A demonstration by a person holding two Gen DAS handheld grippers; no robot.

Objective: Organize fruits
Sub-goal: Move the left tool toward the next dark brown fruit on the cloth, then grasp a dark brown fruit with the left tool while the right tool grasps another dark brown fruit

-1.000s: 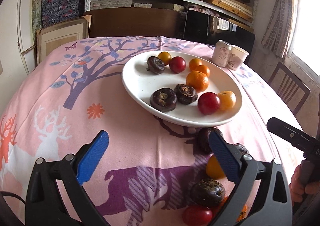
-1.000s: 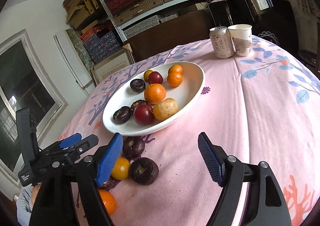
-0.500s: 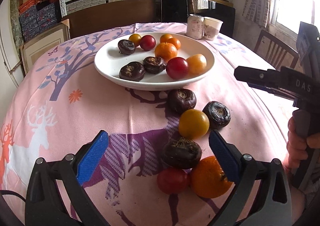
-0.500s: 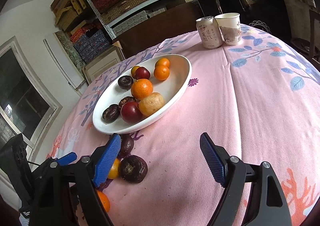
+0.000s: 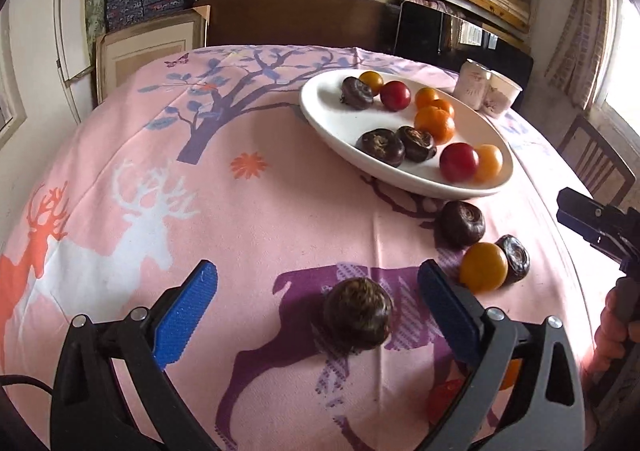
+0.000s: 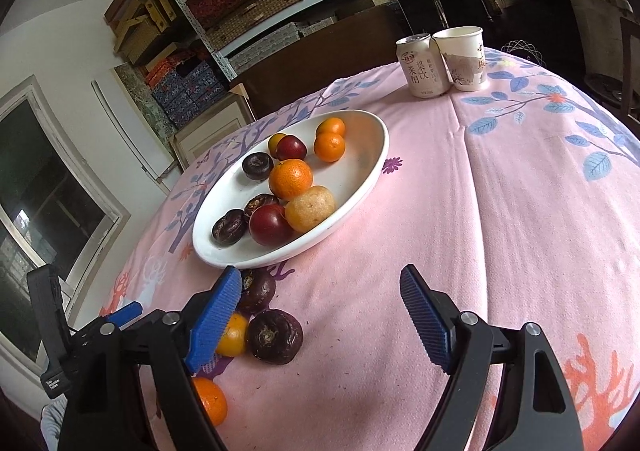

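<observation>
A white oval plate (image 5: 332, 119) (image 6: 372, 175) holds several oranges, red fruits and dark brown fruits. Loose on the pink cloth lie a dark brown fruit (image 5: 357, 319), two more dark ones (image 5: 462, 227) (image 5: 515, 258) and a yellow-orange fruit (image 5: 482, 266). My left gripper (image 5: 318, 309) is open, its jaws either side of the nearest dark fruit, not touching it. My right gripper (image 6: 320, 313) is open and empty; a dark fruit (image 6: 274, 336), a yellow-orange one (image 6: 232, 334) and an orange (image 6: 210, 401) lie by its left finger.
A drink can (image 6: 422, 65) and a paper cup (image 6: 464, 57) stand at the table's far side. A red fruit (image 5: 444, 397) lies partly behind my left gripper's right finger. A wooden chair (image 5: 592, 163) stands at the right. Shelves with boxes fill the back wall.
My left gripper has shifted left and forward, so one dark fruit now sits between its jaws. The right gripper has moved slightly closer to the plate. Both stay open.
</observation>
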